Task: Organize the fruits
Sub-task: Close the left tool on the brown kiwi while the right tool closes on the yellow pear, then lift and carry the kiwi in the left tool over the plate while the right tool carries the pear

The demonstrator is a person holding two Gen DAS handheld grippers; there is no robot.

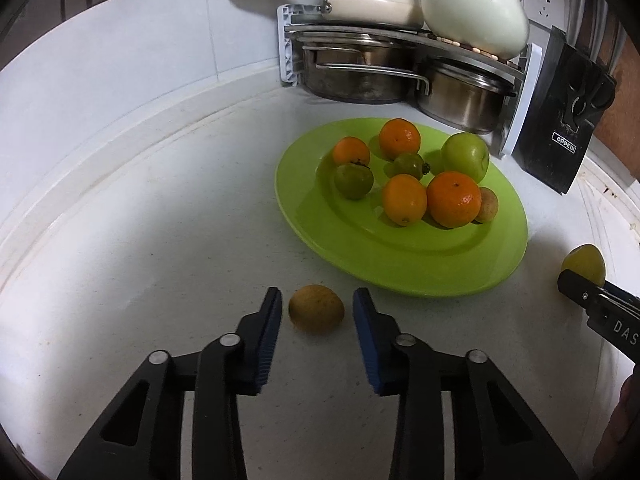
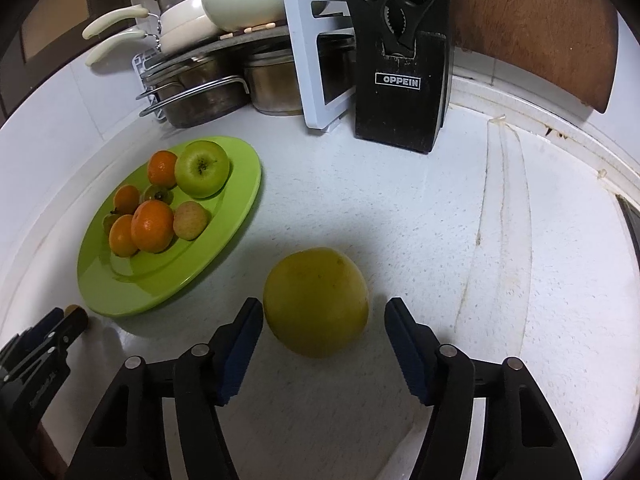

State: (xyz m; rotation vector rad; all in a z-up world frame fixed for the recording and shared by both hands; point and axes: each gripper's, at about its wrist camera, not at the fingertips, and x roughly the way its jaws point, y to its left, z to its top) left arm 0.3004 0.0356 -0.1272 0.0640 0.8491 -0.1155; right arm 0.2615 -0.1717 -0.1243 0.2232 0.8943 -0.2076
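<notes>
A green plate (image 1: pixel 400 264) on the white counter holds several oranges, a green apple (image 1: pixel 466 157) and small green and brownish fruits. My left gripper (image 1: pixel 317 305) is open, its blue pads on either side of a small brown fruit (image 1: pixel 316 309) on the counter, not touching it. My right gripper (image 2: pixel 324 312) is open around a large yellow fruit (image 2: pixel 316 300) on the counter right of the plate (image 2: pixel 132 288). That yellow fruit (image 1: pixel 584 265) and the right gripper show at the right edge of the left wrist view.
A rack with steel pots (image 1: pixel 360 68), a cream pan and a white teapot (image 1: pixel 476 12) stands at the back. A black OPPEIN knife block (image 2: pixel 400 80) and a wooden board (image 2: pixel 532 20) stand behind the yellow fruit. The counter's raised rim (image 1: pixel 100 168) curves on the left.
</notes>
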